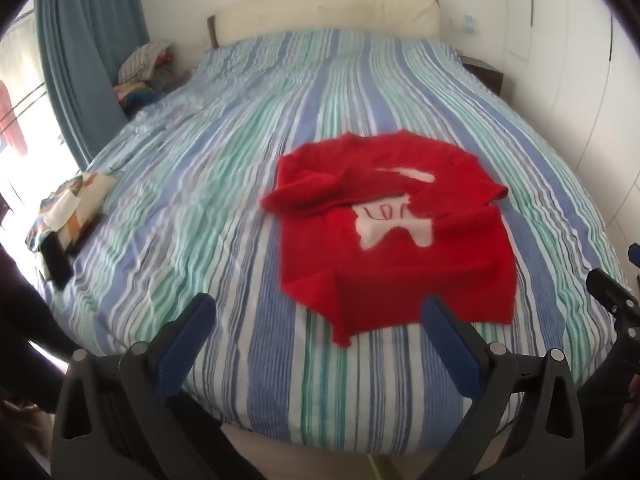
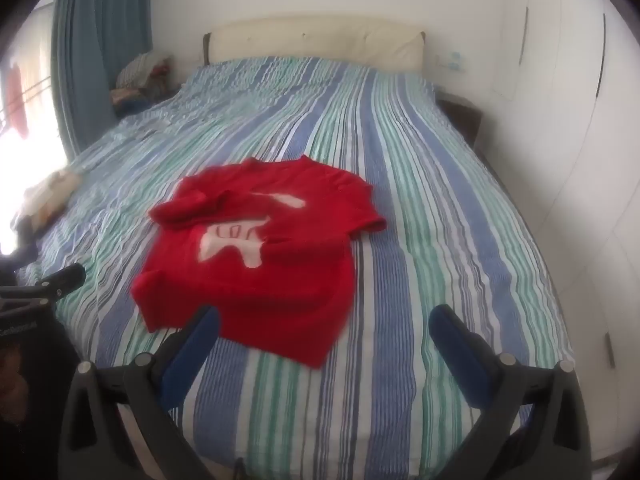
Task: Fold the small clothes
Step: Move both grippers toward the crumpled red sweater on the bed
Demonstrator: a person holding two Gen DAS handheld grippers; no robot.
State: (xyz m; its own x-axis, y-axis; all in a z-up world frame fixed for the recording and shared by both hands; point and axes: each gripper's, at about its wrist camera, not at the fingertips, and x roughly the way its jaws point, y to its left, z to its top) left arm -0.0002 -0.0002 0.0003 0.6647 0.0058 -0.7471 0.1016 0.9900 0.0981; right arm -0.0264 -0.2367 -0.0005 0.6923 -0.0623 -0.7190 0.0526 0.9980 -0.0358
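A T-shirt (image 1: pixel 400 240) is lying on the near half of the bed (image 1: pixel 224 208), a headboard (image 1: pixel 328 10) standing at the far end and clothes (image 1: pixel 146 68) piling at far left.

The shirt (image 1: pixel 396 236) is bright red with a white print on its front — dark red marks sit inside the white. The bed (image 1: pixel 224 184) under it has a cover striped in blue, green, white and grey. Beyond the bed, the headboard (image 1: pixel 328 12) is cream; left of it hangs a blue curtain (image 1: pixel 80 52).
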